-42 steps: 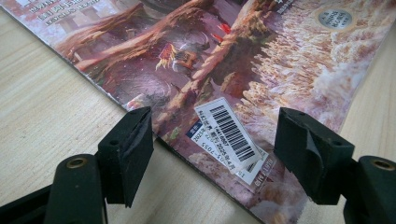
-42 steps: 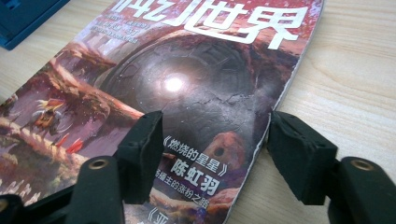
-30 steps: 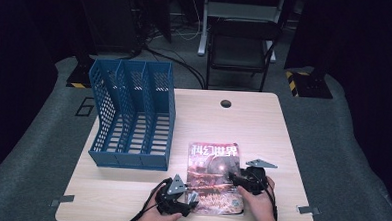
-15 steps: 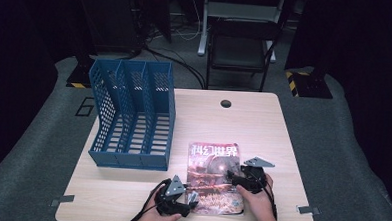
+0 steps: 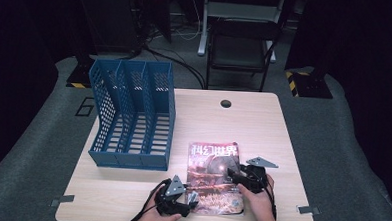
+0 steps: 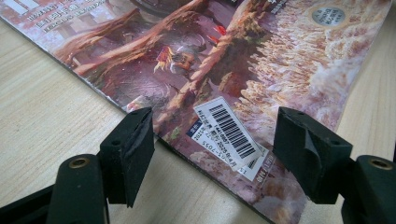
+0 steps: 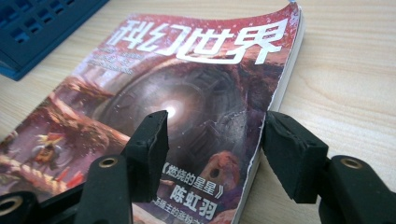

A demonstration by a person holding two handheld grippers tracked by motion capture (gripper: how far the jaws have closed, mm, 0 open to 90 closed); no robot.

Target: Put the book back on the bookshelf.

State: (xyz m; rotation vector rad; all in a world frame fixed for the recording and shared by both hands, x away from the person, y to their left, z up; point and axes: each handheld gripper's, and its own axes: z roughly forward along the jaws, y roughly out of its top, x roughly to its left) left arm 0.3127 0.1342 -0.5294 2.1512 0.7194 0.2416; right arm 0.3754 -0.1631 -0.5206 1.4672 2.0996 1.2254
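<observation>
A magazine (image 5: 214,179) lies flat on the wood surface (image 5: 263,123), near front edge, just right of a blue file rack (image 5: 133,115). Left gripper (image 6: 212,144) straddles its lower-left corner, jaws apart. Right gripper (image 7: 212,149), jaws just been closing, straddles the right edge w/o pinching.

Magazine (image 5: 213,179) cover: reddish-brown artwork, white title (1 white barcode label); blue perforated file rack (image 5: 132,119); pale wood table (image 5: 253,123).

A light wooden table (image 5: 263,128) carries a blue file rack (image 5: 132,115) and a magazine (image 5: 212,164) lying flat.
</observation>
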